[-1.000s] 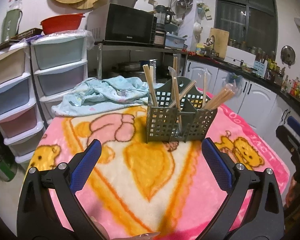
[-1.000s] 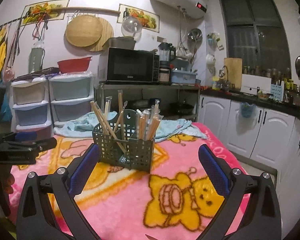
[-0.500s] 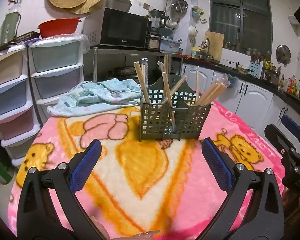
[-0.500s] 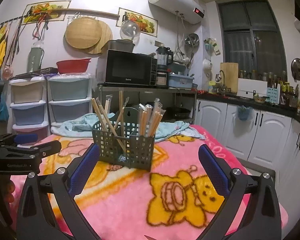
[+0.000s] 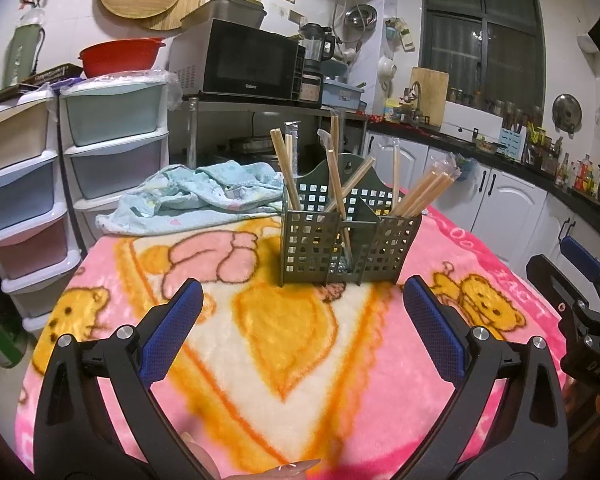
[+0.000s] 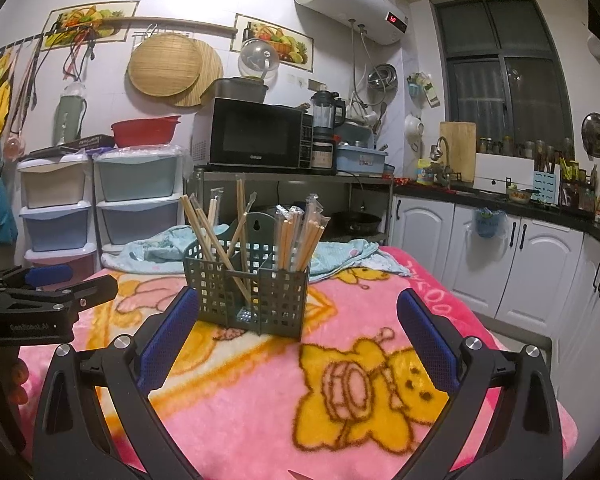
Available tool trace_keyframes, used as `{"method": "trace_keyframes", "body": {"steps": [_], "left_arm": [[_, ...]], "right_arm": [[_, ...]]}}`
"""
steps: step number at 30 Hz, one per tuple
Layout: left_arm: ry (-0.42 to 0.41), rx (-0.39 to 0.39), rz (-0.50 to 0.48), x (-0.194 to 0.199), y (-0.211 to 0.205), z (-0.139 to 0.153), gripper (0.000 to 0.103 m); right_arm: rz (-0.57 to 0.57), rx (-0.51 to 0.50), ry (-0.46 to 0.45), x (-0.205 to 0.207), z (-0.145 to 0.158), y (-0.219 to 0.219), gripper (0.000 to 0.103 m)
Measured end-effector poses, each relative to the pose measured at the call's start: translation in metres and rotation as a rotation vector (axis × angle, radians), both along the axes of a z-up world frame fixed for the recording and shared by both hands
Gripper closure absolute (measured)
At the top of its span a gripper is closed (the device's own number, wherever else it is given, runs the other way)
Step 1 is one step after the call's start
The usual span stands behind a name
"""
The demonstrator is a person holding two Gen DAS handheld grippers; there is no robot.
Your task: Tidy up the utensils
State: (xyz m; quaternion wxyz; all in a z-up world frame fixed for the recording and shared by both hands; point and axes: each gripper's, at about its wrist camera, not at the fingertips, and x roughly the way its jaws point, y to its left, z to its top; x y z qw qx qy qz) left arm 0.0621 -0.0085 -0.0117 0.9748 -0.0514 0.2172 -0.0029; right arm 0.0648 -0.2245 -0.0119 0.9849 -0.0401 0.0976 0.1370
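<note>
A dark green lattice utensil holder (image 5: 346, 236) stands on the pink blanket-covered table (image 5: 284, 344); it also shows in the right wrist view (image 6: 247, 284). Wooden chopsticks (image 5: 284, 168) and plastic-wrapped chopsticks (image 6: 300, 236) stand in its compartments. My left gripper (image 5: 302, 312) is open and empty, in front of the holder. My right gripper (image 6: 292, 322) is open and empty, in front of the holder from the other side. Each gripper shows at the edge of the other's view.
A crumpled light blue cloth (image 5: 204, 192) lies behind the holder. Plastic drawer towers (image 5: 112, 148) stand left of the table, a microwave (image 5: 248, 64) on a metal shelf behind. White cabinets (image 6: 480, 248) and a cluttered counter run along the right.
Both grippers have drawn back and risen a little from the holder; it looks smaller and lower in view. Both stay open and empty.
</note>
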Motion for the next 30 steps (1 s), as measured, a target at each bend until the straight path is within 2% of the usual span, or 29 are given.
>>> {"method": "trace_keyframes", "body": {"steps": [30], "left_arm": [[-0.003,0.000,0.007,-0.0007,0.0008,0.0041,0.011]], "right_arm": [[0.000,0.000,-0.003,-0.0013,0.0000,0.0016,0.007]]}}
